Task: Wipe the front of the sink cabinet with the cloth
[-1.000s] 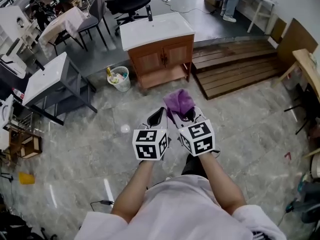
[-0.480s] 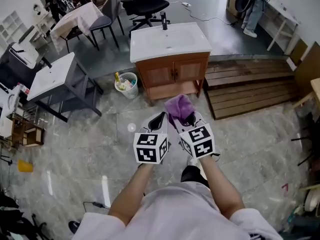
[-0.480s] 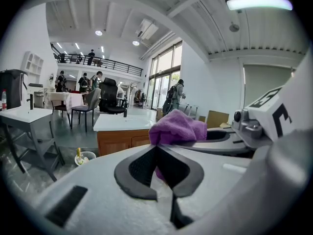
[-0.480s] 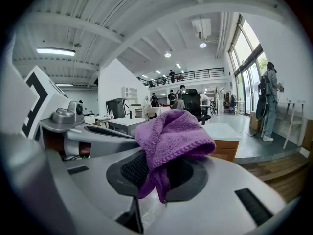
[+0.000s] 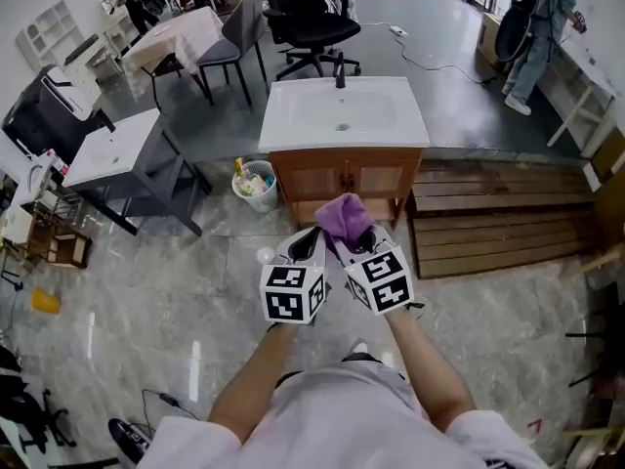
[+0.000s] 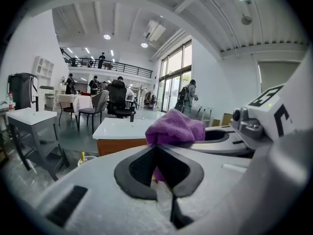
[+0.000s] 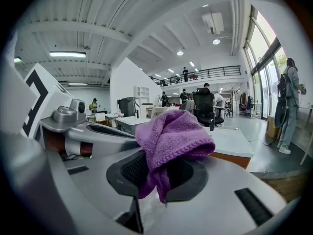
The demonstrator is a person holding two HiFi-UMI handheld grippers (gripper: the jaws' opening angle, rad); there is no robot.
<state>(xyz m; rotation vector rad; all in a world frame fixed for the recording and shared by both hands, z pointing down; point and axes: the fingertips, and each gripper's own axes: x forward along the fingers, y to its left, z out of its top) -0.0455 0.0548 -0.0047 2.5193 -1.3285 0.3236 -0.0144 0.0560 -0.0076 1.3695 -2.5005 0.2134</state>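
The sink cabinet stands ahead on the floor, with wooden doors under a white basin top and a black tap. My right gripper is shut on a bunched purple cloth, which sticks up between its jaws in the right gripper view. The cloth overlaps the cabinet's lower front in the head view, but contact cannot be told. My left gripper hangs close beside the right one, jaws shut with nothing in them. The cloth shows just beyond its tips.
A white waste bin with rubbish stands left of the cabinet. A low wooden platform lies to its right. A grey stand with a white top is at the left. A black office chair and a person are behind.
The cabinet has come nearer and more central in the head view. Both grippers, still side by side with the cloth, now reach its lower front.
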